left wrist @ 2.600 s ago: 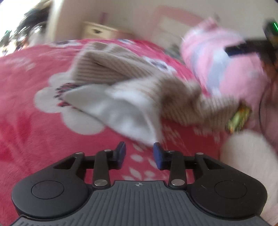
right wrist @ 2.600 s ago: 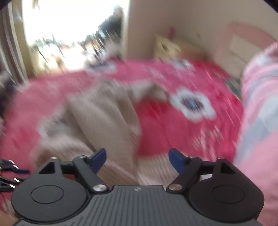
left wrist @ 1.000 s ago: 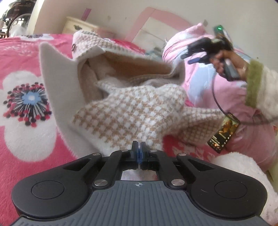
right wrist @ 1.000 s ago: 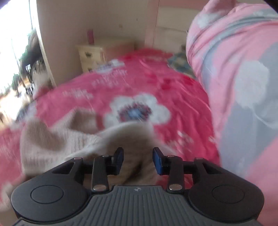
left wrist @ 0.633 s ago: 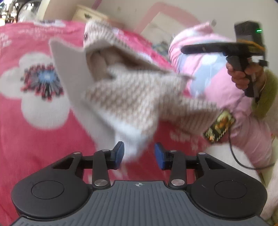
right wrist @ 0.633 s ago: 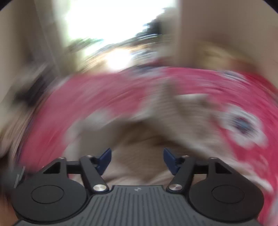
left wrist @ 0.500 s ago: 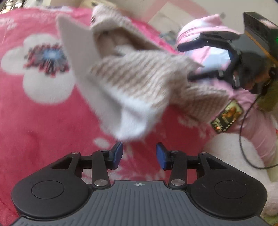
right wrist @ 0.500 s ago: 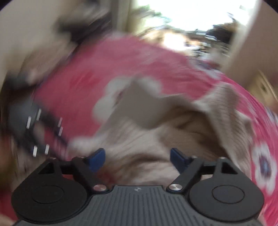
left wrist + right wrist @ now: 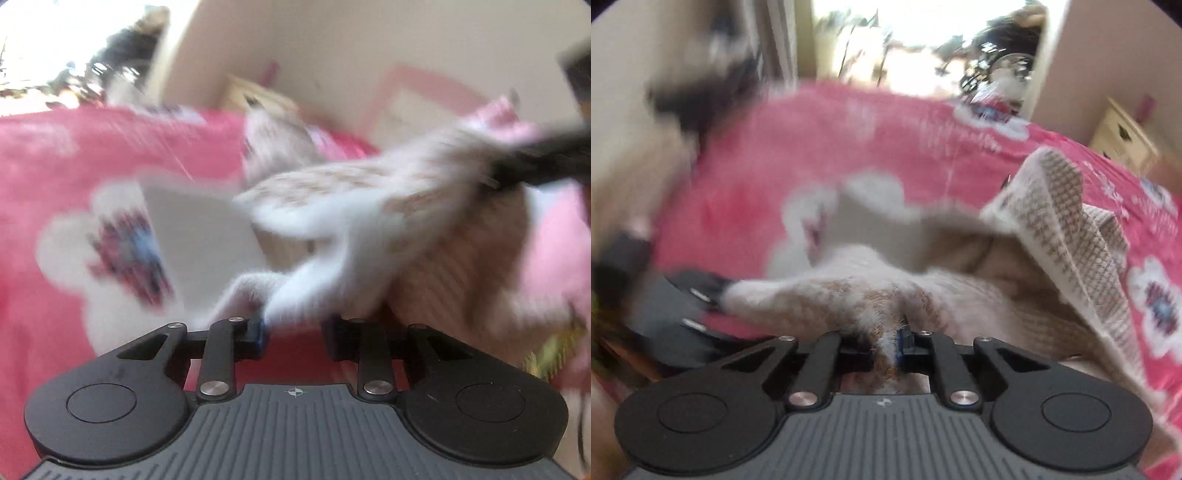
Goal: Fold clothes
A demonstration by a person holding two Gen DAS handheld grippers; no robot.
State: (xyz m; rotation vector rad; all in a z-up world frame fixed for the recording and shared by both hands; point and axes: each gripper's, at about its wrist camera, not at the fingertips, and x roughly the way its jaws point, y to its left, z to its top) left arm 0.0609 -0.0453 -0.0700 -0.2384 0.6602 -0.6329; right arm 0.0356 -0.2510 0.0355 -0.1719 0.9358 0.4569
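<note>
Beige-and-white checked knit garment [image 9: 1063, 236] bunched on the pink flowered bed [image 9: 820, 147], right tool [image 9: 886, 345] closing, clenched on a fold of it, left tool [image 9: 295, 332] closing around its near white edge, pads not yet pressing

**Soft knits, plush fleece, matt plastic**

The garment [image 9: 1067, 229] is a woven-looking knit in a small beige-and-white houndstooth check, fuzzy at its edges, with a smooth, pale felt-like lining [image 9: 199, 236] showing where it turns over. The bedspread [image 9: 820, 147] under it is a plush, fleecy red cloth printed with white flowers, matt and soft in look. At the far right stands a bedside cabinet [image 9: 1123, 136] of cream-painted wood with a dull finish. The left gripper [image 9: 295, 328] and the right gripper [image 9: 886, 343] have matt black plastic arms with bright metal rivets, blue rubbery pads, and a ribbed grey plastic body. The wall behind is smooth, flat-painted plaster.
</note>
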